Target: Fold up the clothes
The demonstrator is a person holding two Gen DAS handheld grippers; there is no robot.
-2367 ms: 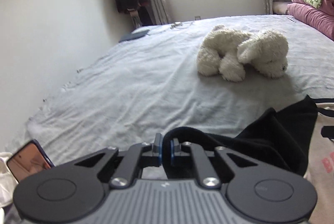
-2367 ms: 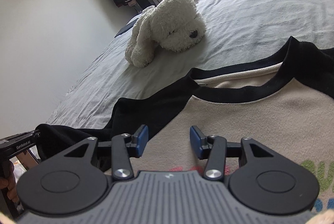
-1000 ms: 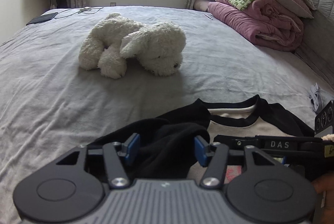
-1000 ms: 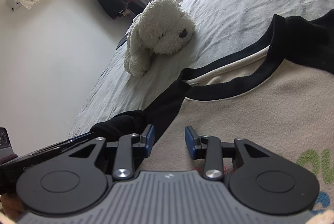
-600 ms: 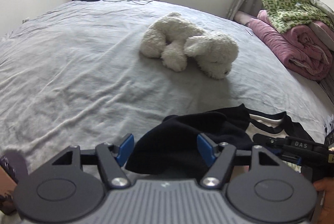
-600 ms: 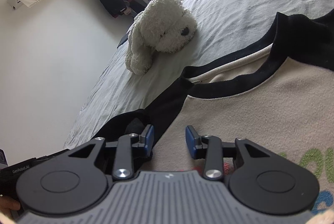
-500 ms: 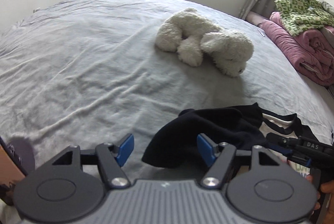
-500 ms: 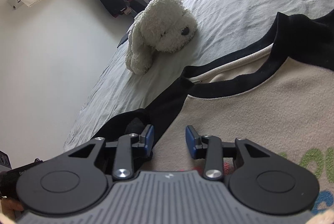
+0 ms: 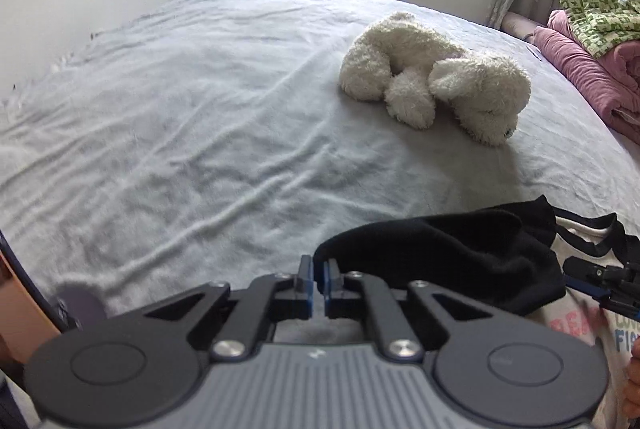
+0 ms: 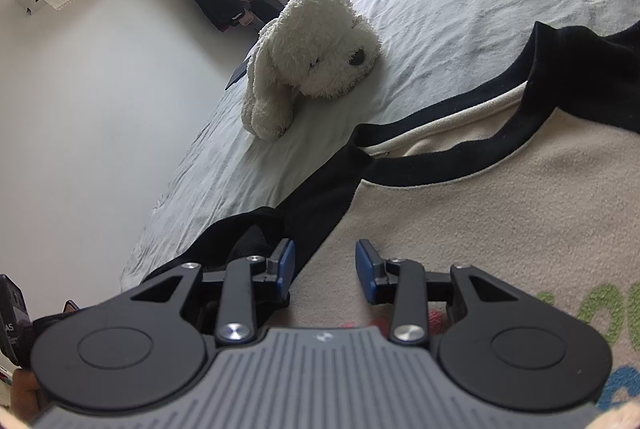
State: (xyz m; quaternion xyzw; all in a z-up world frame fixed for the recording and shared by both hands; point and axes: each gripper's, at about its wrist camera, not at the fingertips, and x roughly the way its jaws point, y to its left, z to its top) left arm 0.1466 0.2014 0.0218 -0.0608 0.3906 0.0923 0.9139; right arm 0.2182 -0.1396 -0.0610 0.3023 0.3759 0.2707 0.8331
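Fleece of the sweatshirt (image 10: 500, 213) looks soft, light and floppy, best taken at the black sleeve (image 9: 448, 249) edge that the left gripper (image 9: 319, 279) has just pinched shut, while the right gripper (image 10: 325, 265) hovers half-open and empty above the cream chest.

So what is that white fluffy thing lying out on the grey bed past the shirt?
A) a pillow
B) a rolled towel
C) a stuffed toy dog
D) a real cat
C: the stuffed toy dog lies on the bedsheet, with floppy ears, a dark nose and plush fur.
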